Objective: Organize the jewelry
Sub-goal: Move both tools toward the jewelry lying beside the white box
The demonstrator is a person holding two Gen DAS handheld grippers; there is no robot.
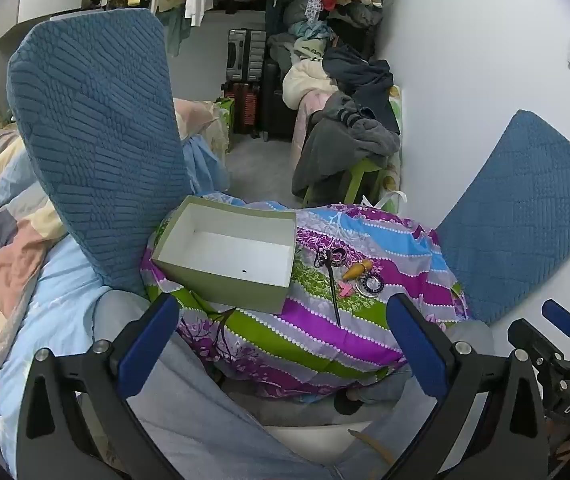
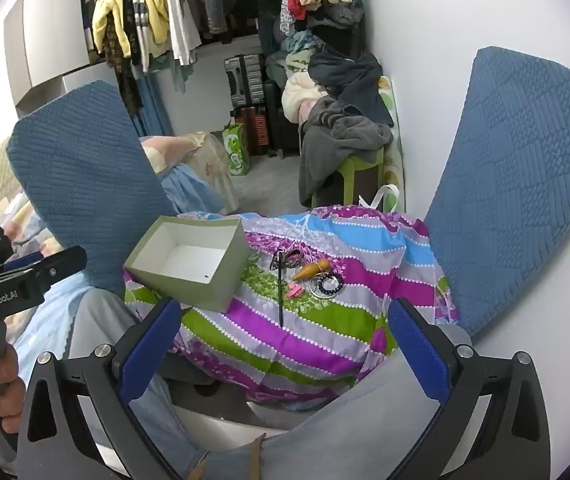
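Both my left gripper (image 1: 283,336) and right gripper (image 2: 285,340) are spread wide, holding nothing. The empty green box (image 1: 227,252) sits on the striped pillow (image 1: 305,336) on my lap. Just right of it lie a black hair stick (image 1: 331,288), pink clip (image 1: 345,290), wooden piece (image 1: 359,270) and rings (image 1: 369,285).

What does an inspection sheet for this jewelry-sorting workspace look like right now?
Surface: striped floral bundle resting on the person's lap.
Job's things: open box, empty apart from a dark speck; black hair stick, orange piece, pink clip, coiled ring lying beside it.
Clutter: clothes pile, suitcases.
Grippers: left gripper and right gripper both open, holding nothing.
Cables: nothing seen.
Surroundings: hanging clothes, white wall.
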